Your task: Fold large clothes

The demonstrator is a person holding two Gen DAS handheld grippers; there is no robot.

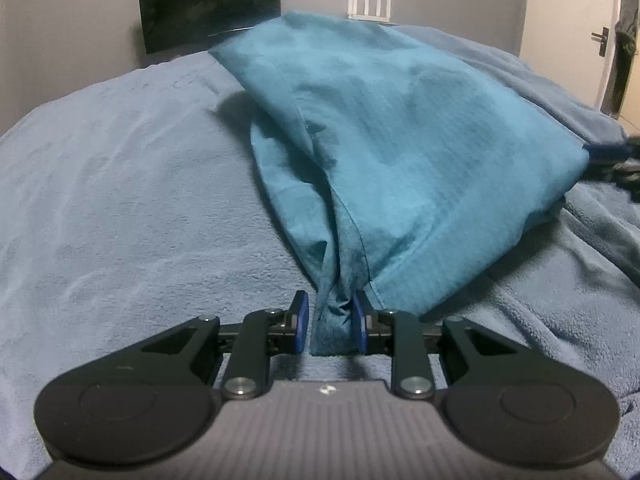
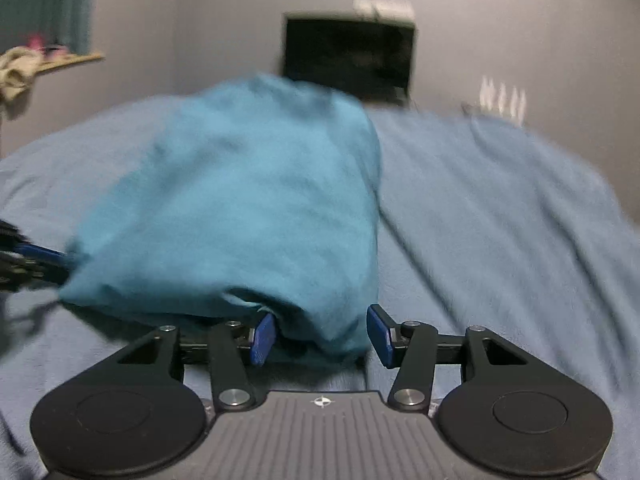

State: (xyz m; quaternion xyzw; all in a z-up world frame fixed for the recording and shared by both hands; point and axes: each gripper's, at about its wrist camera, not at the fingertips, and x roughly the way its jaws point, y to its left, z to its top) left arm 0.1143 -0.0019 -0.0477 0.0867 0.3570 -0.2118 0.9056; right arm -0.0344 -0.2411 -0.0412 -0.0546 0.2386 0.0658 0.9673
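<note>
- On the bed's pale blue fleece blanket: wrinkled teal cotton garment, bunched up and partly lifted.
- Left gripper: blue fingers pinched nearly together on a gathered fabric edge.
- Right gripper: fingers roughly half apart, cloth corner between them, grip impossible to tell through blur.
</note>
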